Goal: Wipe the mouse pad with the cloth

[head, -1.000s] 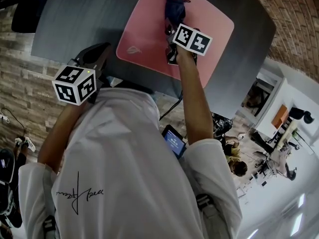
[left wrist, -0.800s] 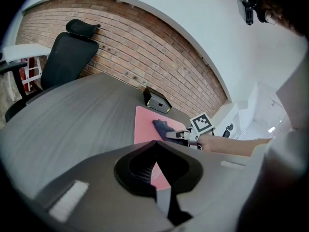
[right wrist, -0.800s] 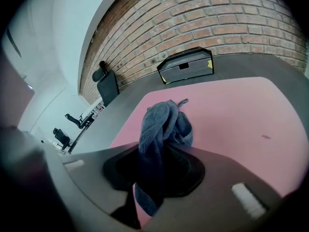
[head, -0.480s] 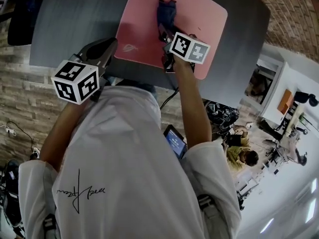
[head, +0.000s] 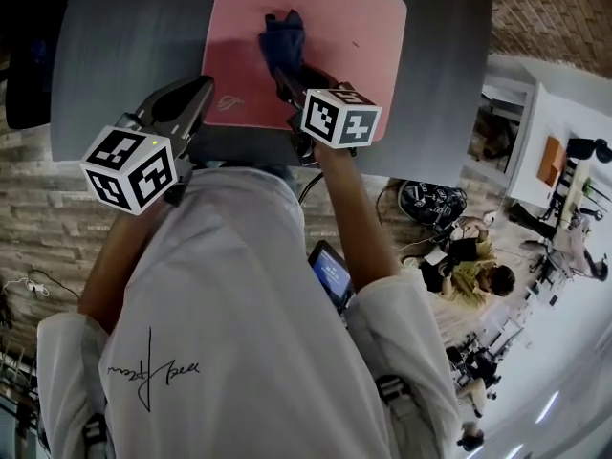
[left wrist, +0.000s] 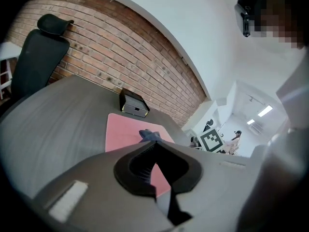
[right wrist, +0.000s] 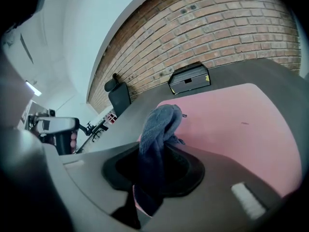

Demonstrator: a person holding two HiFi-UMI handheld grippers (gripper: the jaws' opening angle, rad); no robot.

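Note:
A pink mouse pad (head: 344,36) lies on the dark grey table (head: 124,46). My right gripper (head: 287,73) is shut on a blue cloth (head: 282,38), which bunches up beyond the jaws and rests on the pad's left-middle part. In the right gripper view the cloth (right wrist: 161,122) stands up from between the jaws of the right gripper (right wrist: 157,148), with the pad (right wrist: 241,124) behind it. My left gripper (head: 186,103) hovers at the table's near edge, left of the pad. Its jaws are shut on nothing, as the left gripper (left wrist: 155,144) shows in its own view.
A black box (right wrist: 189,79) sits on the table past the pad's far edge, below a brick wall. A black office chair (left wrist: 38,57) stands at the table's far left. The person's white shirt (head: 239,333) fills the lower head view.
My right gripper has dragged the cloth leftward across the pad. The left gripper has stayed at the table's near edge.

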